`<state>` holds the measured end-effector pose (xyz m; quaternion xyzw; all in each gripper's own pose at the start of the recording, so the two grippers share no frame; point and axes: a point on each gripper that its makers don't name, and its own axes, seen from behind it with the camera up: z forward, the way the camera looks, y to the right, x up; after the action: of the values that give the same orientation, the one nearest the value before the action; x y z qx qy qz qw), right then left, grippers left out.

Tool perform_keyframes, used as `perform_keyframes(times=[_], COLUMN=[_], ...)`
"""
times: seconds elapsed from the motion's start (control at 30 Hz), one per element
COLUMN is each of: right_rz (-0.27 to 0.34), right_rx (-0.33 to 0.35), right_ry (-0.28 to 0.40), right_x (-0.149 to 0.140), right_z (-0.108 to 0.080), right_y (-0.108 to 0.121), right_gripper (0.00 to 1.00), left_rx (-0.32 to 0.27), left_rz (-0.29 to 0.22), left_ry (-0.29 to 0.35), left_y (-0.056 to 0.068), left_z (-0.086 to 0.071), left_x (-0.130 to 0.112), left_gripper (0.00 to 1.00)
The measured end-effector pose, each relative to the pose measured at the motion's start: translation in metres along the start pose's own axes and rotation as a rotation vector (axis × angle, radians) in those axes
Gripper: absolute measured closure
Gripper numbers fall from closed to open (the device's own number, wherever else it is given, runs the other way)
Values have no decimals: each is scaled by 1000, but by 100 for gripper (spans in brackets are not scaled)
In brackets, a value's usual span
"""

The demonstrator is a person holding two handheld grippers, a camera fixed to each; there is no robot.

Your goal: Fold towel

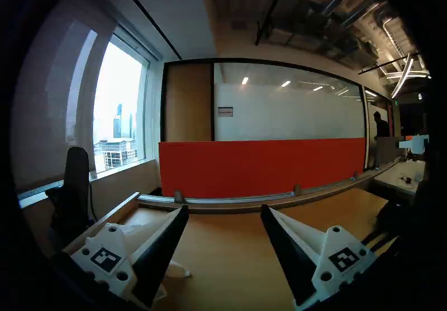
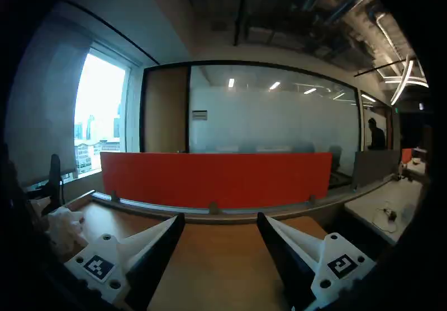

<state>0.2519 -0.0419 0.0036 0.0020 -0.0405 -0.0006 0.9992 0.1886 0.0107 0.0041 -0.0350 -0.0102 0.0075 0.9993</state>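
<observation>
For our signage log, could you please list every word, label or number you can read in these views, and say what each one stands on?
None can be read.
Small sign on the pale wall behind the red divider: too blurred to read.
Square markers on the left hand-held gripper and right hand-held gripper: black-and-white patterns, no letters.

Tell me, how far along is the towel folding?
Nothing looks done yet. The white towel lies crumpled on the wooden desk. The left claw and right claw are both open and empty. Grasping and all the folding remain.
</observation>
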Motion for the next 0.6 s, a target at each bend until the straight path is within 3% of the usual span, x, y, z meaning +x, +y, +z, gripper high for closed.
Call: perform_keyframes(times=[0.6], right_rz=[-12], right_rx=[-19], right_ry=[13], right_x=[-5], right_z=[4], right_y=[-12], right_gripper=[0], left_rx=[29], left_rz=[43], left_ry=[36], left_y=[-13], left_z=[1], left_x=[-62], left_gripper=[5])
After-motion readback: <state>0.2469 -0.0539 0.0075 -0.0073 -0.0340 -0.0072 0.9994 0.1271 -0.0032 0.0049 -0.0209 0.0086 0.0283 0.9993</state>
